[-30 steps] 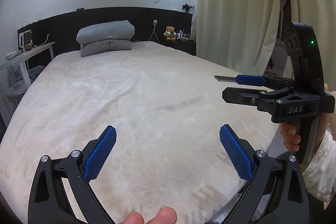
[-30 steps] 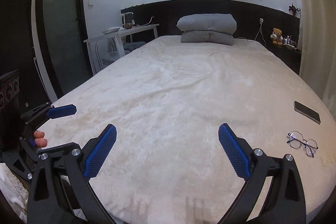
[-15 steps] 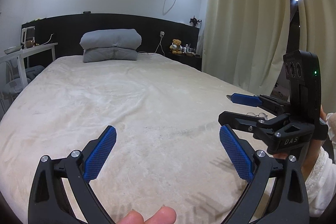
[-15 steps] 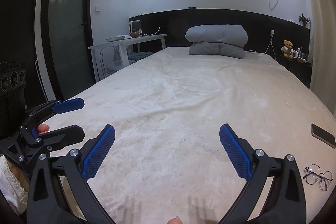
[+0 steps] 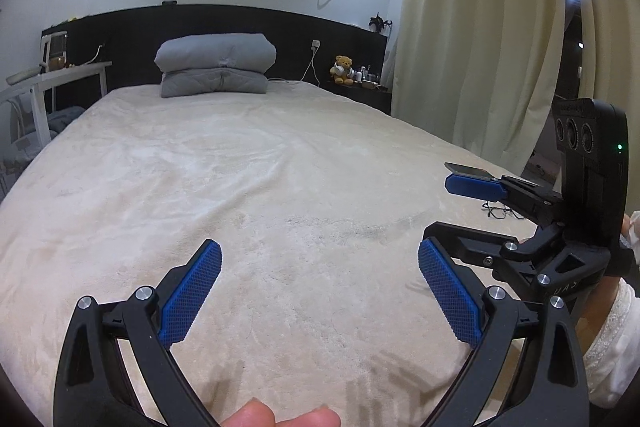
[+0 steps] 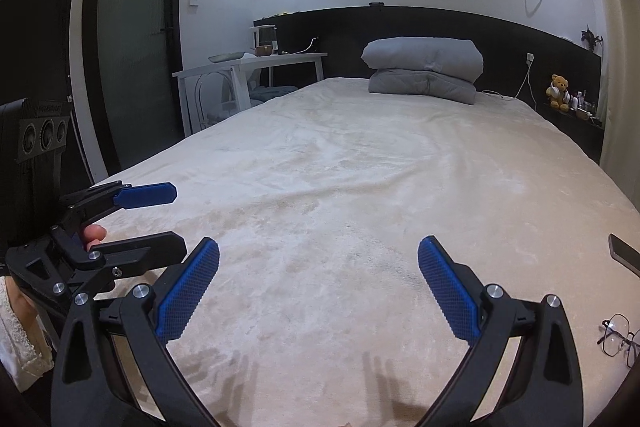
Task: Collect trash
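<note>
While both tools hung above the foot of the bed (image 6: 360,167), the left gripper (image 5: 320,291) and the right gripper (image 6: 320,287) each had their blue pads spread wide with nothing between them, probably held ready side by side while the person scanned for something to pick up. No trash showed in either view: only a phone (image 6: 624,253) and a pair of glasses (image 6: 618,339) lay near the bed's right edge, well apart from the folded grey duvet (image 6: 424,69) at the headboard, and neither looked like rubbish. Compared with a second earlier, both cameras had tilted up and sat lower, so the phone and glasses slid toward the right wrist view's margin, and the right gripper appeared lower in the left wrist view
</note>
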`<state>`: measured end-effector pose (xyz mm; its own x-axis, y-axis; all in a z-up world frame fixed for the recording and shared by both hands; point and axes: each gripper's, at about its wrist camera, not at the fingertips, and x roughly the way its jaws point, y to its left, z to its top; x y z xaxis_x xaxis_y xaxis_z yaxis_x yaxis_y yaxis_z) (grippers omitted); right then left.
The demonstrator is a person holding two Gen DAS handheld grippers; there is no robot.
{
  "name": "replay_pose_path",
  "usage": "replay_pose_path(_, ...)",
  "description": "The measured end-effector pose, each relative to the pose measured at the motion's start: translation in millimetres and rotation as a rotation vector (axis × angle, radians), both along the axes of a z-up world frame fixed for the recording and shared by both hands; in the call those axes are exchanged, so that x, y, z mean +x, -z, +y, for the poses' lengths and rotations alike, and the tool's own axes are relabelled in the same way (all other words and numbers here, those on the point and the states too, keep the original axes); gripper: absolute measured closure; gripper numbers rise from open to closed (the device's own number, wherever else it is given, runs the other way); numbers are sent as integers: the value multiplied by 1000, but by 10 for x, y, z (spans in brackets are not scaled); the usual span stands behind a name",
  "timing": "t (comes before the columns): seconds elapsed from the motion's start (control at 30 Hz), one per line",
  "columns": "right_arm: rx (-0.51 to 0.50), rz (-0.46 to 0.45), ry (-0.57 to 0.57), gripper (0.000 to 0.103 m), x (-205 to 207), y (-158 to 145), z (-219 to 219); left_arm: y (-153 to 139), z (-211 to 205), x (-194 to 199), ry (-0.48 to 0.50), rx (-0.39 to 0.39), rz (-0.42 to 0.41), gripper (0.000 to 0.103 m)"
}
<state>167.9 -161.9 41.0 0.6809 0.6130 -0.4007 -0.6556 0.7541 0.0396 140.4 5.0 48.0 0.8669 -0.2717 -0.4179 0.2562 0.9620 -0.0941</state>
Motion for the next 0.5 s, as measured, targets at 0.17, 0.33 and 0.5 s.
replay_pose_path(0.17, 10, 16, 4, 5, -21, 36, -13, -1, -6, -109, 11, 23, 7, 6)
replay_pose_path(0.33, -8, -7, -2, 5, -59, 30, -2, -9, 8, -168, 14, 43, -6, 6)
replay_pose_path(0.5, -25, -19, -3, 5, -69, 38, 12, -3, 52, -133, 1, 40, 5, 6)
